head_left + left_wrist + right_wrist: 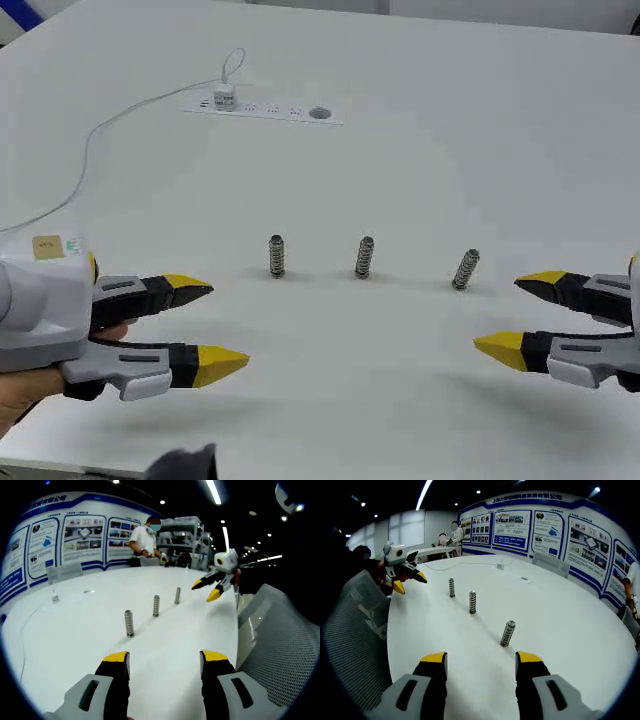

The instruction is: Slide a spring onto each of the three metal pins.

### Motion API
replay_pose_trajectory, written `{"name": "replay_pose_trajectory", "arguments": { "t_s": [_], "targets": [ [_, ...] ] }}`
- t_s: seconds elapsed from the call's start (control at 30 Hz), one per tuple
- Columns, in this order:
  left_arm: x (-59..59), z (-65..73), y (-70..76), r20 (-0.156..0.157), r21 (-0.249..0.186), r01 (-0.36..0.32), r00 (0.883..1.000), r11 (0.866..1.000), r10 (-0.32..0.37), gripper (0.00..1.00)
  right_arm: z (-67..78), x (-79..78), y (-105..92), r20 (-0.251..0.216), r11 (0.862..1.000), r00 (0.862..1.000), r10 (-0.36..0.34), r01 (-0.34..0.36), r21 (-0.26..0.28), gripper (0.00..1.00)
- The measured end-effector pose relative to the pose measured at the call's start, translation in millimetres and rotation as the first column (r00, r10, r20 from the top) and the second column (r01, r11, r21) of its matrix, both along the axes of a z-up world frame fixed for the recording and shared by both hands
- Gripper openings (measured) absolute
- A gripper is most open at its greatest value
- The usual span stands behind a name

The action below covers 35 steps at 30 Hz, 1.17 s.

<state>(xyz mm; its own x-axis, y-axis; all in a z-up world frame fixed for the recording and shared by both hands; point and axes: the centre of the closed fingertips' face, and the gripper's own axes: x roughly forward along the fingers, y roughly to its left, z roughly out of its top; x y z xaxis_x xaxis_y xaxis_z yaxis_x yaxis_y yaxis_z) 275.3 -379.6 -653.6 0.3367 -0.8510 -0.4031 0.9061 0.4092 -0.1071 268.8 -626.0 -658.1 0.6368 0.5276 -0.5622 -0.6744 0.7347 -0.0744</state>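
**A:** Your three springs stand in a row mid-table (450, 150): left spring (277, 256), middle spring (364, 257), right spring (465, 269), each on end and well apart from its neighbours. I take it each sits over a pin, but the coils hide the pins, so I can't confirm it.

**B:** Agreed. By that look, your task reads as done or nearly so. Note that the right spring leans a little, its top tipped away from the others. The other two stand straight.

**A:** If you do handle one, expect it to be light, with hard wire that gives easily along its length. It is probably round, slick steel. Squeeze too hard and I'd guess it pops out sideways or drags its pin over.

**B:** So take it across the coils about halfway up, gently, one jaw on each side. Then move it straight along the pin's line, not at an angle.

**A:** Your left gripper (228, 323) hangs low over the table to the left of the row. Its jaws are wide with nothing between them, and the tips point in toward the springs.

**B:** Your right gripper (497, 313) mirrors it on the other side, near the right spring but apart from it. Its jaws are equally wide and empty, pointing back at the row. You hold both roughly level, and in the head view one jaw sits above the other.
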Motion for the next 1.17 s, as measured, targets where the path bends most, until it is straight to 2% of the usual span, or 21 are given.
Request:
{"name": "replay_pose_trajectory", "arguments": {
  "t_s": [1.17],
  "targets": [
    [0.6,0.1,0.3,-0.006,0.003,-0.007,1.0,1.0,0.007,0.6,3.7,-9.0,-8.3,0.006,1.0,1.0,-0.02,0.02,0.008,0.59]
  ]
}}
